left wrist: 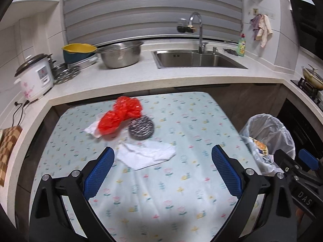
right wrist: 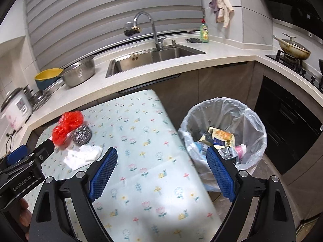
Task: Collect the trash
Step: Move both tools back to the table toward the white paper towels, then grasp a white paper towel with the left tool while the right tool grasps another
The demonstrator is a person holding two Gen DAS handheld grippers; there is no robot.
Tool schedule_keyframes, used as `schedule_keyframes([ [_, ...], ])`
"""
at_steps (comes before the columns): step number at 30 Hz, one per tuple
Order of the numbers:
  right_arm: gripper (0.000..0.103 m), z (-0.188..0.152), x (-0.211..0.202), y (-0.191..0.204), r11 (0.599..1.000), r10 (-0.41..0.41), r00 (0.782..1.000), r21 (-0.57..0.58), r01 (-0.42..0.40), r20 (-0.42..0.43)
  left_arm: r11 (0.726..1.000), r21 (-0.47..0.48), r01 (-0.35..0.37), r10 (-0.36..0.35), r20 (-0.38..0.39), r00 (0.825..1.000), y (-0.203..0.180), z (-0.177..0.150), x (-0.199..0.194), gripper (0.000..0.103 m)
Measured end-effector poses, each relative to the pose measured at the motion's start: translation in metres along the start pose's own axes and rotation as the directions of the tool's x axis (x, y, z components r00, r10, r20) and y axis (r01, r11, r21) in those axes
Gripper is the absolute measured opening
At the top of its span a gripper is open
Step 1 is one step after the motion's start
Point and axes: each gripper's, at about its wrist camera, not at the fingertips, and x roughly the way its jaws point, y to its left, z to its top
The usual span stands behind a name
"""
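The desk (left wrist: 181, 181) in front of me is covered with a pale cloth printed with small flowers and snails, pushed up against the kitchen counter (left wrist: 141, 74) with its steel sink (left wrist: 197, 59). Off the desk's right edge stands the trash bin (right wrist: 252, 121), lined with a clear plastic bag and already holding cartons and wrappers. My left gripper (left wrist: 162, 173) hangs over the near half of the desk with its blue-padded fingers spread wide and nothing between them. My right gripper (right wrist: 162, 173) is just as wide open and empty, straddling the desk's right edge so that its right finger sits in front of the bin's mouth. The trash left on the desk lies clustered toward the far left. Nearest my left gripper is a crumpled white tissue (left wrist: 145, 154), just beyond the tip of its left finger. Behind that is a crumpled red plastic bag (left wrist: 119, 117), lying partly on top of a second white tissue (left wrist: 91, 129). Smallest is a round steel-wool scrubber (left wrist: 141, 128), touching the red bag's right side and sitting just beyond the near tissue.
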Motion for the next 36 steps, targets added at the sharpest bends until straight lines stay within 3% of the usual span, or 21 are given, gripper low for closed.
schedule_keyframes([
  [11,0.086,-0.018,0.004,0.071,0.993,0.075,0.996,-0.090,-0.079,-0.049,0.994,-0.051,-0.099,0.099,-0.019,0.995,0.071,-0.018,-0.007,0.096],
  [21,0.086,-0.024,0.021,0.126,0.980,0.124,0.988,-0.147,-0.137,-0.093,0.977,-0.096,-0.193,0.186,-0.076,0.980,0.128,-0.028,0.005,0.096],
  [29,0.086,-0.027,0.050,0.160,0.973,0.134,0.981,-0.172,-0.157,-0.137,0.955,-0.187,-0.231,0.205,-0.149,0.967,0.177,-0.031,0.032,0.096],
  [36,0.086,-0.030,0.090,0.182,0.971,0.120,0.976,-0.182,-0.153,-0.182,0.945,-0.227,-0.235,0.199,-0.170,0.965,0.210,-0.027,0.062,0.096],
])
